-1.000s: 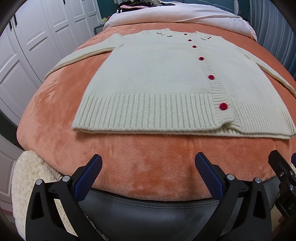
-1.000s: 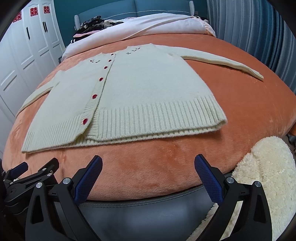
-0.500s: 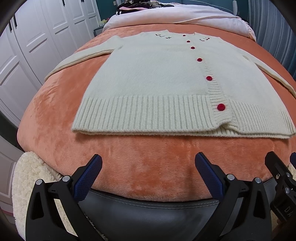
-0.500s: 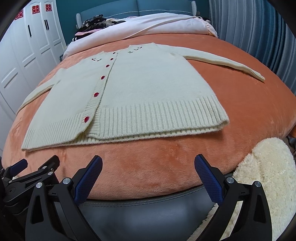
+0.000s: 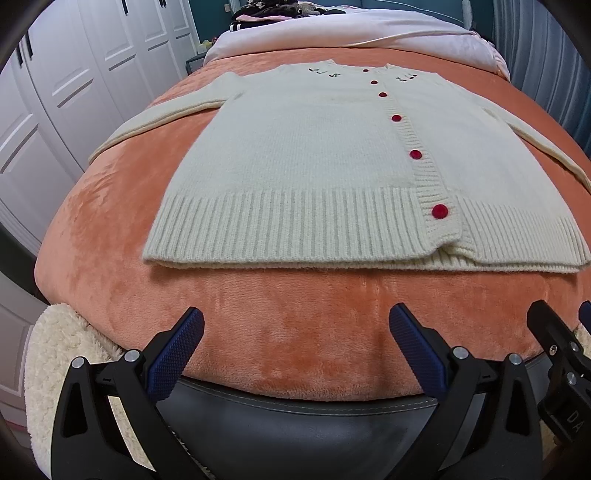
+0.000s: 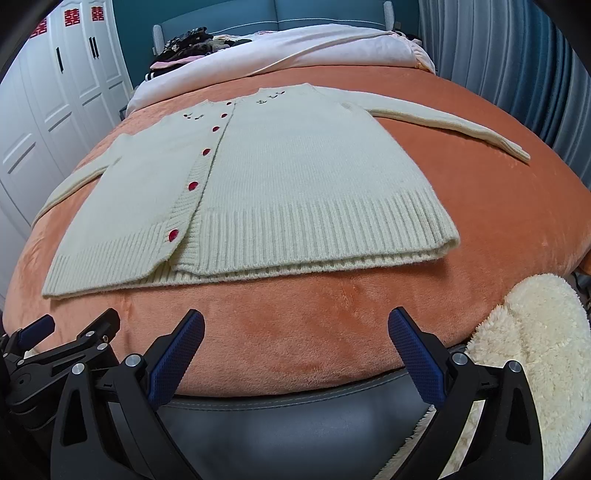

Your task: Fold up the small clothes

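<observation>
Ahead of both pairs of wide-apart, empty fingers, 1 cream knitted cardigan with red buttons [image 5: 314, 158] lies flat and buttoned on the orange plush bedspread [image 5: 295, 317]. Between the left gripper [image 5: 295, 332] fingers its ribbed hem shows 6 red buttons [image 5: 439, 211], the right gripper [image 6: 295, 332] at the far right edge. Only the right wrist view shows 1 whole outstretched sleeve [image 6: 454, 127], 2 red paper signs [image 6: 84, 15] on the white wardrobe [image 6: 55, 99], and blue curtains [image 6: 517, 55].

We saw soft, even room light with faint shadows and no glare; focus stayed sharp, while fisheye distortion bent the edges and darkened the corners.
</observation>
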Demonstrator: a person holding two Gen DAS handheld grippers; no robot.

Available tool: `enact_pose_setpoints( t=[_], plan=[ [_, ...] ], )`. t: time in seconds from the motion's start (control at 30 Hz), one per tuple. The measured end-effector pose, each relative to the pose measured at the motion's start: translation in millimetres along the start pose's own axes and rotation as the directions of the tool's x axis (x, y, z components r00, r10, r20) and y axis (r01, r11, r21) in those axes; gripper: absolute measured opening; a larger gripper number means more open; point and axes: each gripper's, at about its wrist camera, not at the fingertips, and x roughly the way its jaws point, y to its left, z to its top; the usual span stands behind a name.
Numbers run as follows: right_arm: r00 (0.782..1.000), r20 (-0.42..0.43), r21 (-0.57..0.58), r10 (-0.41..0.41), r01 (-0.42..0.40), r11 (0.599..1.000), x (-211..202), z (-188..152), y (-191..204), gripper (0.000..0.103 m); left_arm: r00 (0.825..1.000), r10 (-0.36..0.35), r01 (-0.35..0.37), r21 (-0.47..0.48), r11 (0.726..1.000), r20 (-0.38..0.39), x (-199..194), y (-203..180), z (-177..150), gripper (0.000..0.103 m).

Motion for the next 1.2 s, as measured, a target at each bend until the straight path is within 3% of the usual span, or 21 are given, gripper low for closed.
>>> enact_pose_setpoints(
  t=[0.53,0.7,0.83,1.0,1.13,1.2],
  plan=[
    [1.000,-0.001,0.003,0.003,-0.003,1.000,0,0,0,0.098,1.000,-0.004,0.004,-0.007,1.000,-0.005,0,0,0,0.098],
    [0.999,-0.010,0.093,0.054,-0.053,0.994,4,11,-20,0.098,0.995,-0.100,0.097,-0.114,0.989,-0.023,2,24,7,0.098],
    [0.998,0.043,0.238,0.041,-0.050,0.970,8,48,-80,0.098,0.989,-0.145,0.146,-0.274,0.951,0.022,3,74,31,0.098],
    [0.997,0.047,0.423,-0.064,0.039,0.905,35,114,-183,0.098,0.992,-0.110,0.122,-0.393,0.911,0.053,17,128,69,0.098],
    [0.993,0.040,0.589,-0.107,0.063,0.806,68,164,-271,0.098,0.996,-0.068,0.087,-0.448,0.890,0.057,32,154,95,0.098],
    [0.993,0.034,0.685,-0.109,0.056,0.726,87,178,-310,0.098,0.997,-0.053,0.072,-0.473,0.878,0.054,41,160,105,0.098]
  ],
)
